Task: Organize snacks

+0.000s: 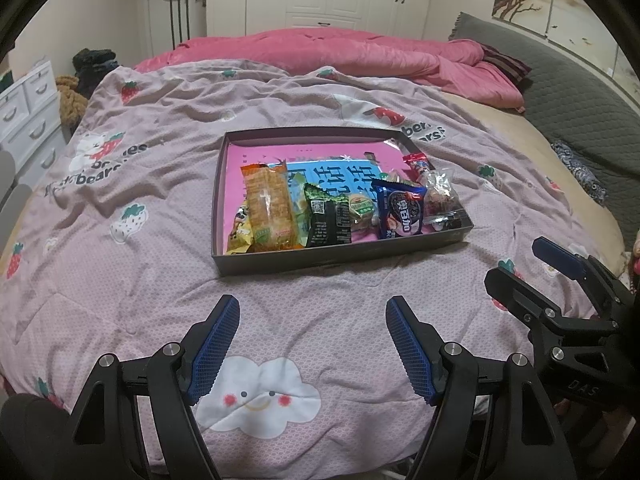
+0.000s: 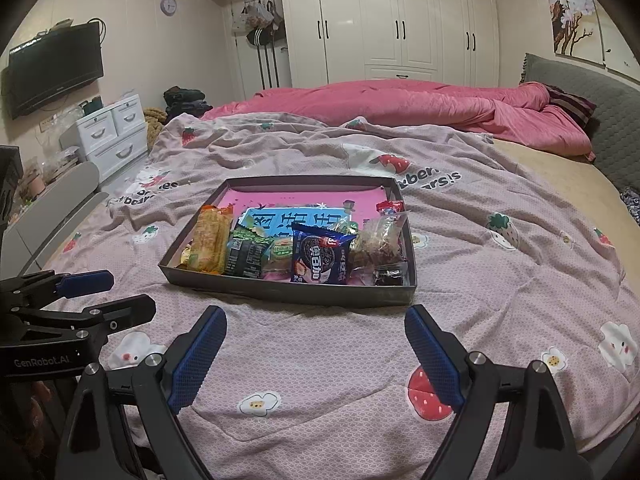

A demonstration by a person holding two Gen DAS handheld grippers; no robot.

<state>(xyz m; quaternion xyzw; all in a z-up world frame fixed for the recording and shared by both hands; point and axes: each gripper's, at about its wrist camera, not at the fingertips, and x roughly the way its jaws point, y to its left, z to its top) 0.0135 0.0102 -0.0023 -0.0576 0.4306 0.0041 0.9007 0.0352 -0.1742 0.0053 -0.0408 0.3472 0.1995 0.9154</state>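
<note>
Bedroom, bed under pink strawberry-print quilt (image 1: 160, 208). Shallow grey box (image 1: 340, 250) sits mid-quilt, snacks bunched along its near edge: orange packet (image 1: 267, 204) leftmost, dark green packet (image 1: 326, 216) beside it, blue cookie packet (image 1: 400, 210) further right, clear bag (image 1: 440, 196) at right end. Left tool (image 1: 313, 346) released, nothing between jaws, poised over quilt short of box. Right tool (image 2: 316, 354) likewise released, empty, beside it. White wardrobe (image 2: 400, 20) behind bed.
</note>
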